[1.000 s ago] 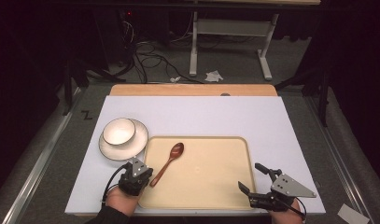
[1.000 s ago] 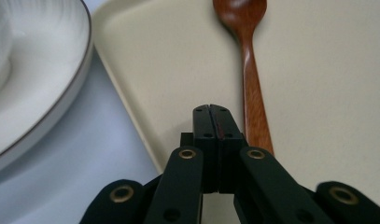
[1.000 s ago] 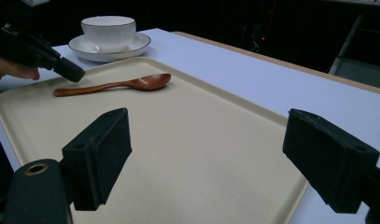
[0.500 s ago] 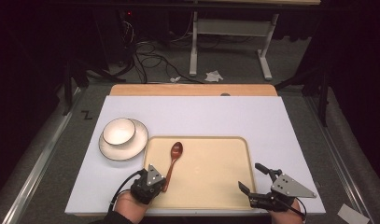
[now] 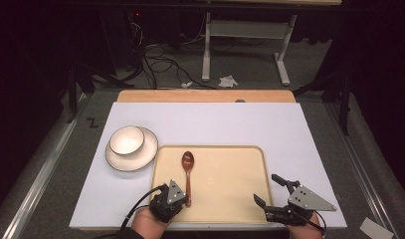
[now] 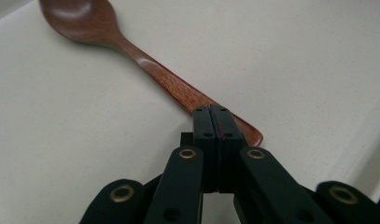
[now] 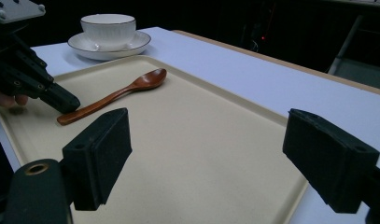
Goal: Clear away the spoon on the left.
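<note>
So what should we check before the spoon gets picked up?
1. Spoon lies flat on the tray: ok.
2. Left hand-held gripper is at the handle end: ok.
3. Its jaws are open to take the handle: not ok, they are shut together, resting over it.
4. Handle is between the jaws: not ok.
5. Right hand-held gripper is open and away from the spoon: ok.
6. Bowl sits upright on its saucer, off the tray: ok.

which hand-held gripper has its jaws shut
The left hand-held gripper, jaws pressed together at the wooden spoon handle's end; the right hand-held gripper has its jaws spread wide.
</note>
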